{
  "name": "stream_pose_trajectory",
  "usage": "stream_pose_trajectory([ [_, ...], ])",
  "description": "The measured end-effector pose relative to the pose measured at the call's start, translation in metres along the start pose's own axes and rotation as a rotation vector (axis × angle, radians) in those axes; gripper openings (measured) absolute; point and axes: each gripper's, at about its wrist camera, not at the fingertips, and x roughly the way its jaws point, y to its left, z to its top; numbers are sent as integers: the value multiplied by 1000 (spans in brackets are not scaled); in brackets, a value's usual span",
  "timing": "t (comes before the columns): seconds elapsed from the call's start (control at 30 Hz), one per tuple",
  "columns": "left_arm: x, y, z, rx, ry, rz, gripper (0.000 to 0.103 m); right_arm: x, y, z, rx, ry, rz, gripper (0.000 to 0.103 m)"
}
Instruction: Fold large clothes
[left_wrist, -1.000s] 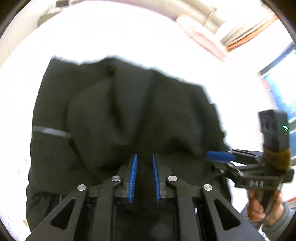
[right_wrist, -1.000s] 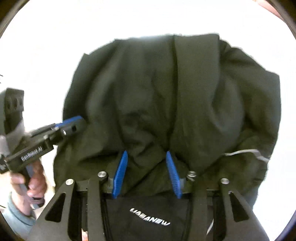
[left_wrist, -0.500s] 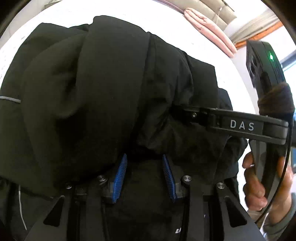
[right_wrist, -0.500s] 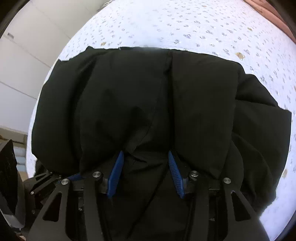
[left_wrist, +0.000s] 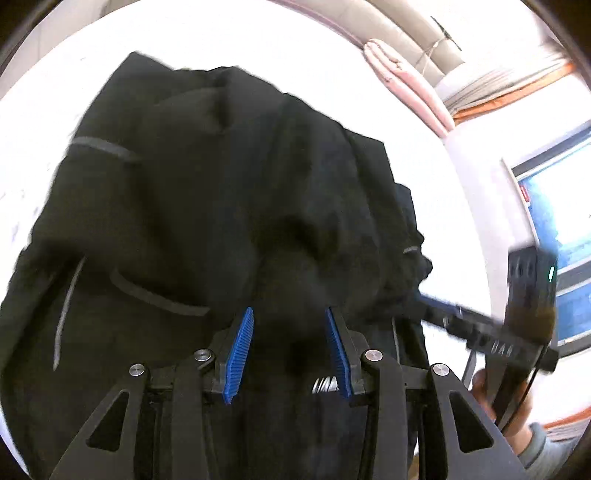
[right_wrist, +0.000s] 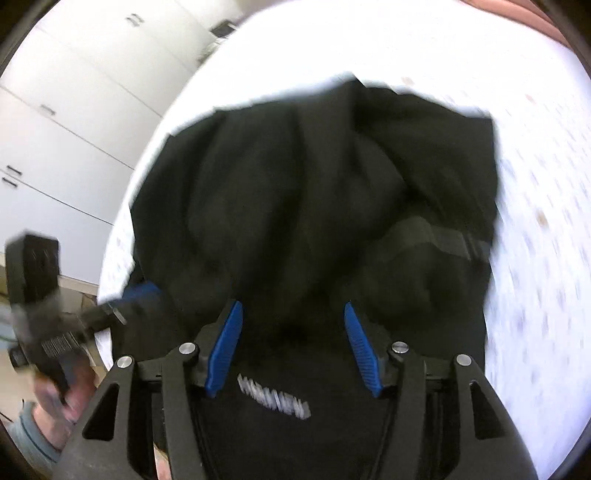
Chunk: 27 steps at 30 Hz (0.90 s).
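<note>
A black jacket (left_wrist: 221, 203) lies bunched and folded over itself on a white speckled sheet (right_wrist: 535, 184). It has a grey reflective strip (left_wrist: 103, 147) and white lettering (right_wrist: 273, 400) near its close edge. My left gripper (left_wrist: 289, 314) hangs over the near edge with its jaws apart and loose black cloth bulging between the blue pads (left_wrist: 240, 347). My right gripper (right_wrist: 292, 306) is over the same edge further right. Its jaws are opening, with cloth lying between the pads but not pinched. Each view shows the other gripper at its side, held by a hand (left_wrist: 491, 395).
A pink rolled item (left_wrist: 406, 85) lies at the far edge of the sheet, and a window (left_wrist: 561, 221) is on the right. White cupboard doors (right_wrist: 55, 129) stand beyond the sheet's left side. White sheet (left_wrist: 221, 37) shows around the jacket.
Both grippers swept in over the jacket with the near fold, then drew back a little. The left jaws widened off the cloth first; the right jaws widened after.
</note>
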Motion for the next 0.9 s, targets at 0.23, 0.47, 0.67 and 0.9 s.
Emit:
stream_pose_trajectory([
  [0.23,-38,51,-50,-17,54,114,41,-13,-20,-87,161,63,-56,61],
  [0.47,-97,138,-86,-90,20,300,53,-38,-61,-135,279,-12,-204,62],
  [0.67,-106,212,-110,-211,55,293,62,-40,-91,-180,430,-50,-267,70],
  [0.9,-84,243,-145,-232,155,131,62,-42,-121,-222,516,-16,-227,71],
])
